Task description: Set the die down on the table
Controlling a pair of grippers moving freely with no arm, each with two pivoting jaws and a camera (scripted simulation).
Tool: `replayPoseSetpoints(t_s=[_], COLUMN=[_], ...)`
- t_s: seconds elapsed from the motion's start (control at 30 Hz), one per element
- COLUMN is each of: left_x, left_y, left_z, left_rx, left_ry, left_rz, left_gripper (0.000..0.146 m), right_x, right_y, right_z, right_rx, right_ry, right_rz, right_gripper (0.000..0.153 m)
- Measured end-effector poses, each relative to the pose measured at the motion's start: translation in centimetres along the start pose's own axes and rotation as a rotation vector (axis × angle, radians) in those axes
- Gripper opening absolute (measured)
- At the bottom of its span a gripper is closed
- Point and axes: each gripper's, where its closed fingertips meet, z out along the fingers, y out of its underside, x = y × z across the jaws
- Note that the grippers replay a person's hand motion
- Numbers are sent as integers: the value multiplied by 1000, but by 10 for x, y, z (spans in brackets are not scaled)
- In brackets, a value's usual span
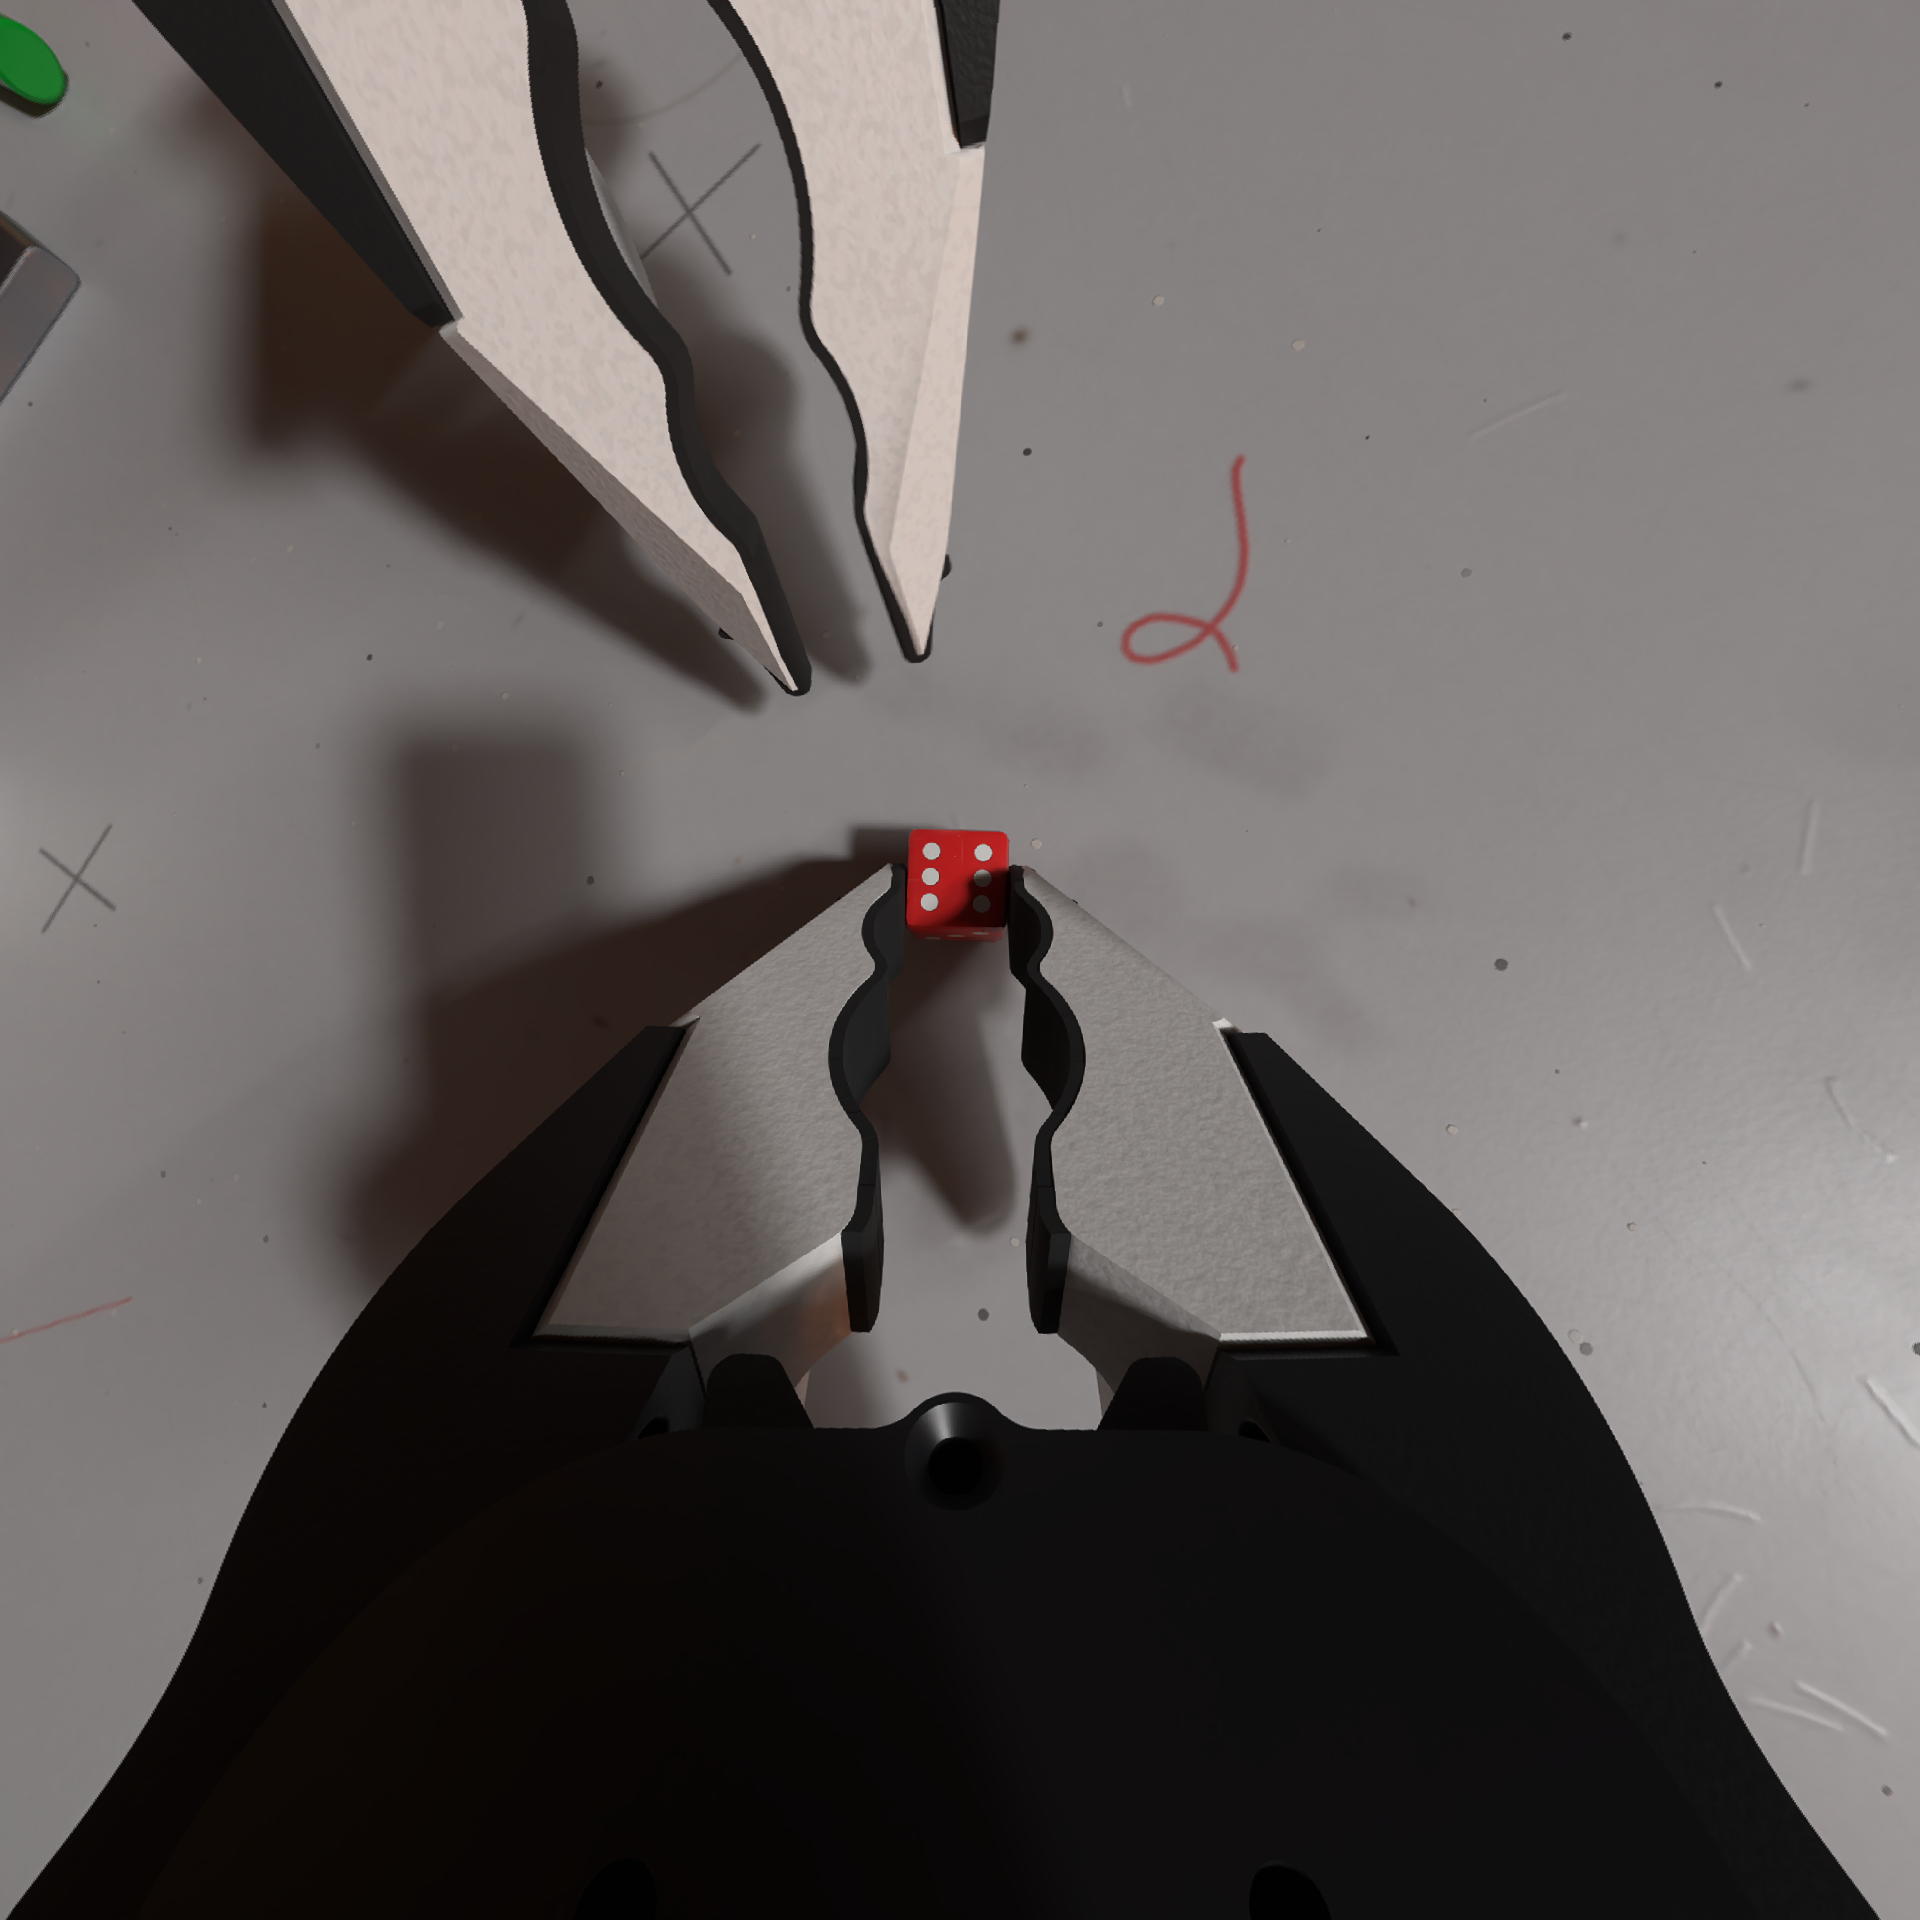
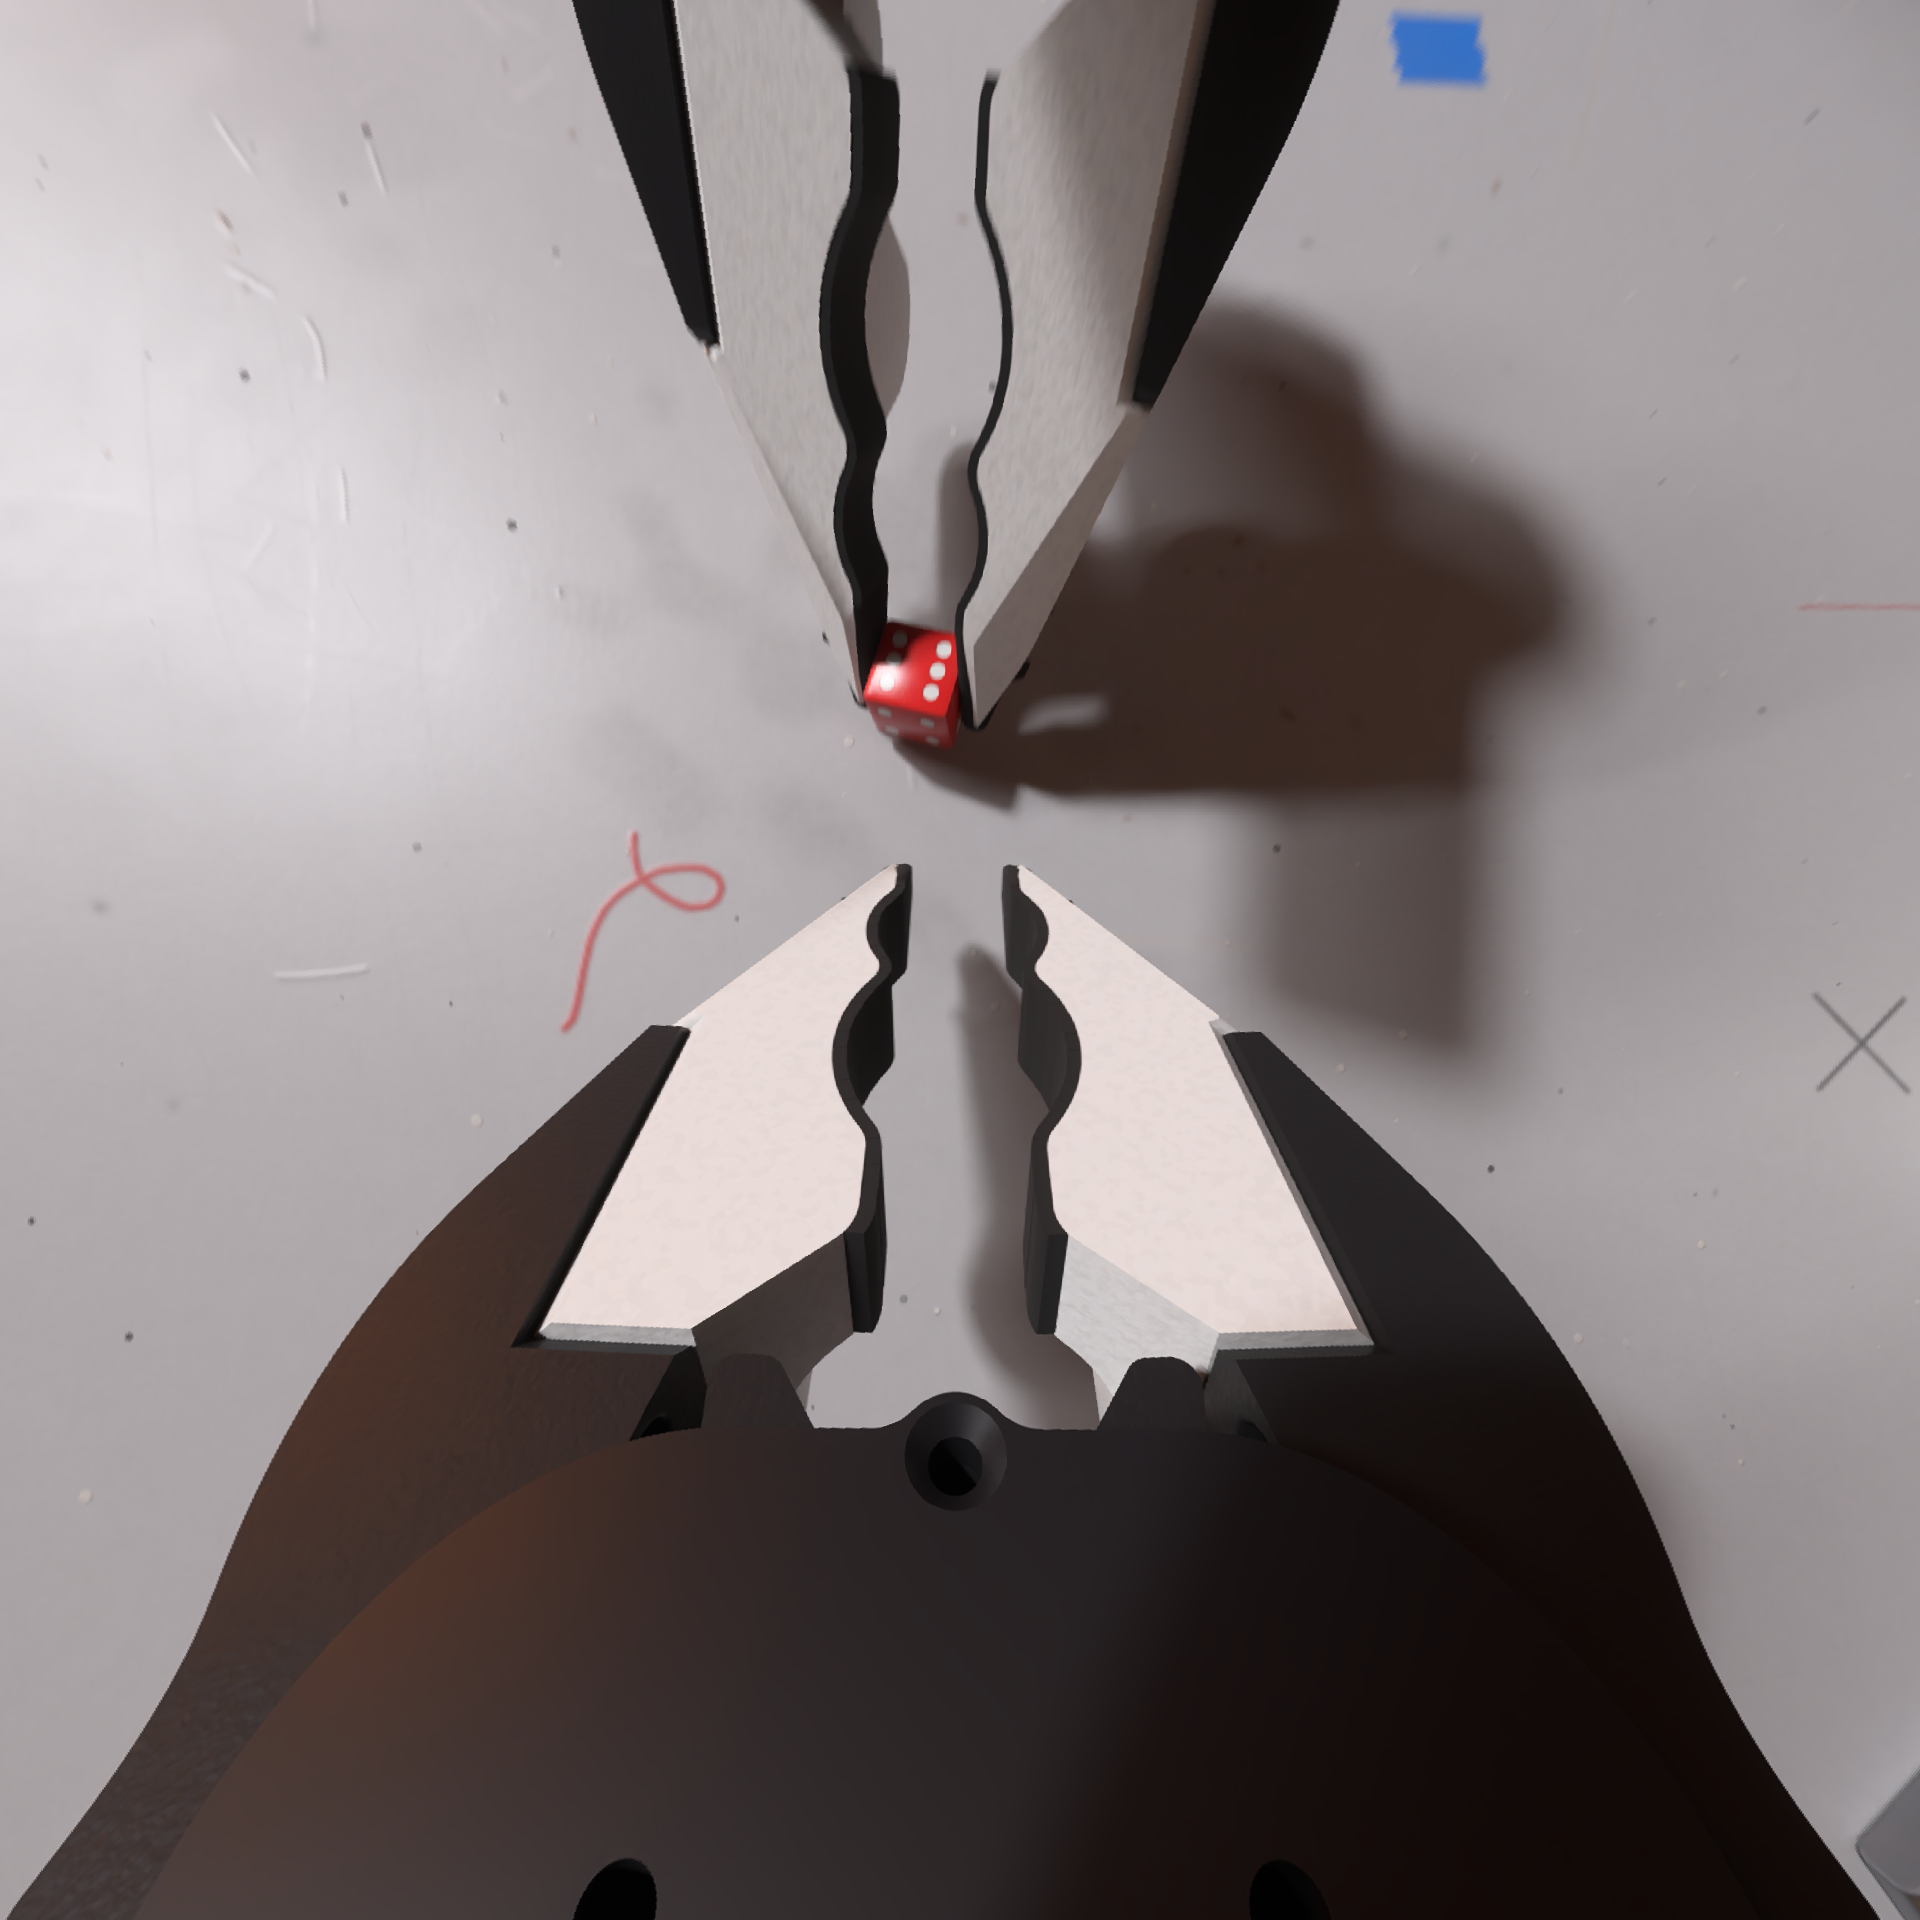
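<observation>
Presently, left claw (image 1: 957, 883): it is clamping the die at its fingertips, pointing down at the counter.
Die (image 1: 956, 885): red with white dots, it is sitting between the left claw's tips, a shadow lying on the counter (image 1: 1558, 727) just beneath; whether it is touching the counter I cannot tell.
Right claw (image 2: 957, 883): its fingers are standing slightly apart with nothing between them, and it is hovering just short of the die, facing the left claw tip to tip.
Red scribble (image 2: 644, 914): it is lying on the counter to the left of the right claw's tips.
Blue tape (image 2: 1439, 47): it is sitting far ahead of the right claw, to the right.
</observation>
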Motion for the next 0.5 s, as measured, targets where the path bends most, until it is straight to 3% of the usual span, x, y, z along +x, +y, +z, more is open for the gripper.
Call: replayPoseSetpoints(t_s=[0.1,0.4,0.5], left_x=[0,0,0], left_y=[0,0,0], left_z=[0,0,0], left_rx=[-1,-4,-4], left_ry=[0,1,1], left_rz=[-1,-8,-8], left_gripper=[19,19,19], right_x=[-1,-2,-2], right_y=[6,-11,-9], right_z=[3,7,11], right_rx=[-45,52,22], right_ry=[-28,-102,-91], right_rz=[5,59,49], right_gripper=[23,7,0])
